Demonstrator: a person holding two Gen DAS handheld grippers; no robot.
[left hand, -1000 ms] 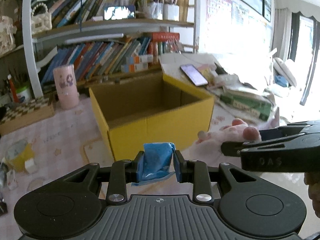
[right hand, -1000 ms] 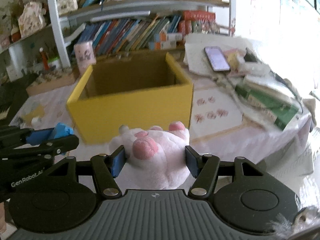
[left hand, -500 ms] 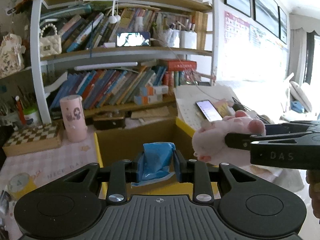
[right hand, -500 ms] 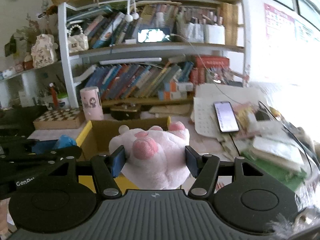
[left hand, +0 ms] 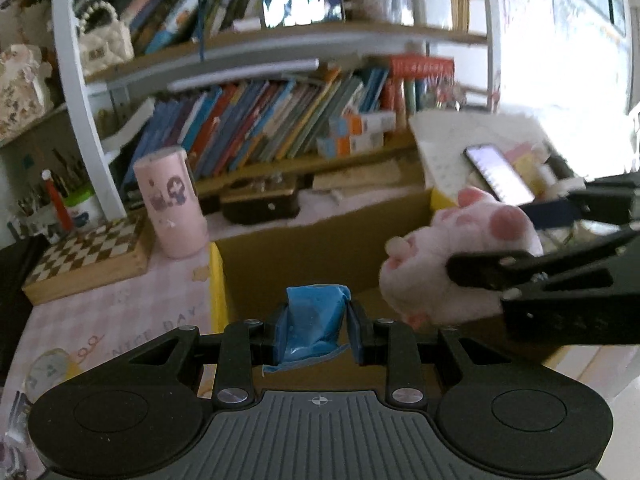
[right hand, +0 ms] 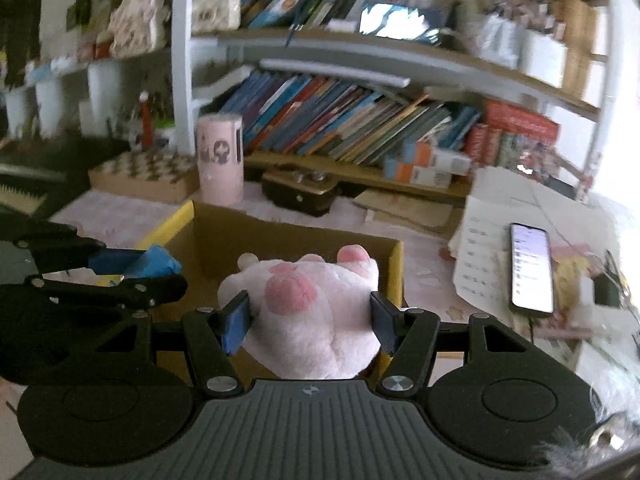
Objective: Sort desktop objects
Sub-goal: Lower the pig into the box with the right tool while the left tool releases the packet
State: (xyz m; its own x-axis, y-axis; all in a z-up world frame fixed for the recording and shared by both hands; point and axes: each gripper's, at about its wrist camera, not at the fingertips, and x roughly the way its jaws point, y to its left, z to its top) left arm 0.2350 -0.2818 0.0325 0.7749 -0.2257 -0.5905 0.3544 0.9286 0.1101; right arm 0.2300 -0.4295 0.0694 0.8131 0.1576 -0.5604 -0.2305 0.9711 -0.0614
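Blue and crumpled, a cloth (left hand: 316,322) sits pinched between the pads of the left gripper (left hand: 317,330) in our left wrist view — the gripper is clenched on it, with a corner of fabric hanging out below the left pad. Beyond it we look into the open yellow cardboard box (left hand: 320,256), whose brown inner wall fills the middle of the picture; the cloth appears in front of the box's opening. To the right, the right gripper (left hand: 480,260) reaches in from the side, carrying a pink plush paw (left hand: 452,264) beside the box's right corner. On the bench (left hand: 92,316) to the left of the box stand a pink cylindrical cup (left hand: 170,204) and a wooden chessboard box (left hand: 88,256), with a bookshelf (left hand: 280,120) behind. A lit phone (left hand: 498,178) lies on papers at the right.

From the right wrist view, we see the plush paw (right hand: 308,312) squeezed between the right gripper's (right hand: 312,320) two blue pads, toe pads facing up — a firm grasp on a wide, soft thing. It appears over the near edge of the yellow box (right hand: 288,248). At the left, the left gripper (right hand: 132,268) holds the blue cloth (right hand: 154,266) by the box's left wall. The phone (right hand: 530,270) rests on the paper pile (right hand: 480,256) well to the right, and the pink cup (right hand: 220,160) stands behind the box.
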